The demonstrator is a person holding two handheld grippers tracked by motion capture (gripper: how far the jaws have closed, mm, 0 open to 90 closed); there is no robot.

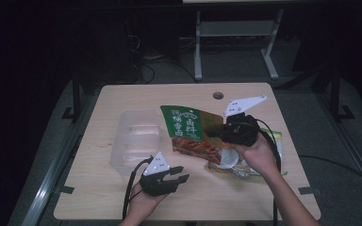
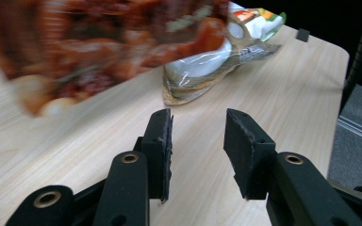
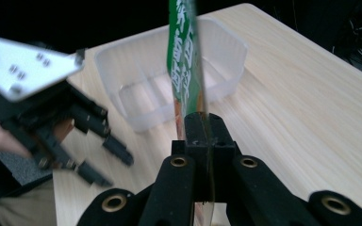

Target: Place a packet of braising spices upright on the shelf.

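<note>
Right tool (image 1: 222, 133) clamped on the edge of a green and red food packet (image 1: 191, 134), held up off the counter (image 1: 122, 197) just right of a clear plastic tray (image 1: 136, 139). Left tool (image 1: 179, 174) apart, nothing between, at near left. More packets (image 1: 238, 167) lying under the right hand.

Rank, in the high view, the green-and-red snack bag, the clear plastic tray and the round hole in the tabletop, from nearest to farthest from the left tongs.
From the left tongs:
1. Clear plastic tray, just behind, slightly left.
2. Green-and-red snack bag, behind and right, held up by the right tongs.
3. Round hole, near the far edge.
</note>
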